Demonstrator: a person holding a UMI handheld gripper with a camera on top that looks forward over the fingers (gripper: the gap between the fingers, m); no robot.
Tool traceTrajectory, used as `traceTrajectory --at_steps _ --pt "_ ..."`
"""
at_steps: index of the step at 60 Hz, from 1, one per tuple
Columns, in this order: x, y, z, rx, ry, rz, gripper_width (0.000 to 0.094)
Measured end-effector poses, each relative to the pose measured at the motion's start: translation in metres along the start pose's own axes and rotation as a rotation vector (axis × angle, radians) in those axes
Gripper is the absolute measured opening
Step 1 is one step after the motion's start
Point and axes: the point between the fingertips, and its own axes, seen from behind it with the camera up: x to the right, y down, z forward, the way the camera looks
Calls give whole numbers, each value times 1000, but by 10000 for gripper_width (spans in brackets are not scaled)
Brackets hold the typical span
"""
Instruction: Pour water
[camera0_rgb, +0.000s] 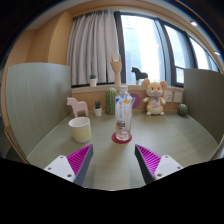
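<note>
While the gripper (112, 160) is held level above the near part of the table (180, 135), its two fingers are spread wide apart and nothing is clamped between them. The pink pads (80, 158) are seen at either side, facing inward across an open gap.

A clear bottle (123, 115) with a pale cap is stood upright on a small red coaster (122, 138), beyond the fingertips and roughly in line with the gap between them. It is not touched by either finger. Whether water is held in it cannot be told.

A pale cup (80, 129) is set to the left of the bottle, apart from it and slightly nearer the left finger. Bare tabletop is left between the fingers and both vessels, so open room lies ahead of the gripper.

Farther back, near the table's far edge, a white toy horse (77, 104) is placed behind the cup, and a plush bear (154, 97) is seated to the right of the bottle. A wooden hand model (117, 72) is raised behind the bottle. A low partition (38, 100) bounds the table on the left. Windows with a curtain (92, 45) are seen behind the table.
</note>
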Motion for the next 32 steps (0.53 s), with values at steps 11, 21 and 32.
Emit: traceTrajectory --at_steps 11,21,32 --pt "-1 -24 -35 56 17 -29 854" --pt "3 -43 -57 82 21 -33 853" --pt "7 -61 -72 117 35 -18 852"
